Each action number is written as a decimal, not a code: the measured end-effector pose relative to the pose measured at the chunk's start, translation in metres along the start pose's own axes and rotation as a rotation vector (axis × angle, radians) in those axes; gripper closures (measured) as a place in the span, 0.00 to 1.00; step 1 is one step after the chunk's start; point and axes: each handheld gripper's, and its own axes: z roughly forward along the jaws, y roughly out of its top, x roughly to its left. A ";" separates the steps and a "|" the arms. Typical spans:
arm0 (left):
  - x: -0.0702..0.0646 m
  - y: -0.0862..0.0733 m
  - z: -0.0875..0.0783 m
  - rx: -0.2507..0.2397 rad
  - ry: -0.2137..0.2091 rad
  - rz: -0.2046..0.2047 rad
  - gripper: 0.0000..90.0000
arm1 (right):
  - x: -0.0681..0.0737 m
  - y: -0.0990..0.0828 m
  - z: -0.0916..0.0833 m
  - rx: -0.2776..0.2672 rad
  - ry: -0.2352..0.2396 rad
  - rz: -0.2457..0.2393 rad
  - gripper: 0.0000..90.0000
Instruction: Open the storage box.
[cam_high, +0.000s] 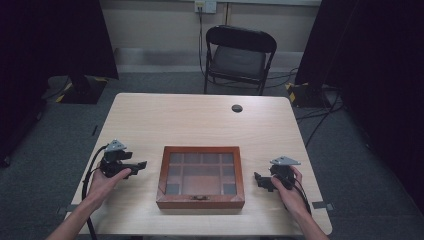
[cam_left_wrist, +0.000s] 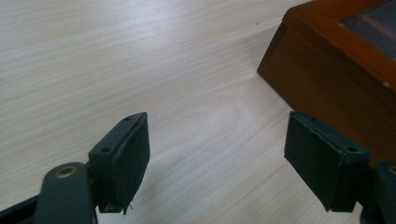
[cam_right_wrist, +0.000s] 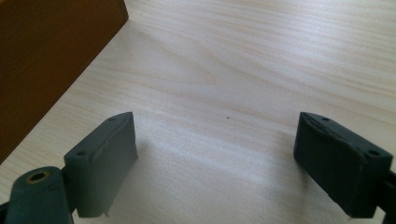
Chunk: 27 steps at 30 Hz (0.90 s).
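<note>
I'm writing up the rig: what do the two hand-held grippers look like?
Both the left gripper and the right gripper are black, each topped by a grey three-cornered plate and trailing a black cable. Each has two blocky dark jaws with flat pads and small screw holes. The forearms are bare, with no sleeves.

The left gripper (cam_left_wrist: 217, 158) has its two black jaws wide apart with nothing between them. Under it is the light wooden table (cam_left_wrist: 140, 60). A brown wooden box (cam_left_wrist: 327, 79) sits just beside the right jaw.
</note>
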 end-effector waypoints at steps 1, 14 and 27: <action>-0.001 0.001 -0.001 0.002 -0.004 0.006 0.25 | 0.000 0.000 0.000 0.000 0.000 -0.001 0.14; -0.044 0.021 -0.010 -0.044 -0.143 0.068 0.30 | 0.000 0.000 0.000 0.000 0.001 -0.002 0.14; -0.083 0.033 -0.014 -0.061 -0.264 0.097 0.30 | -0.001 0.000 0.000 0.000 0.004 -0.003 0.14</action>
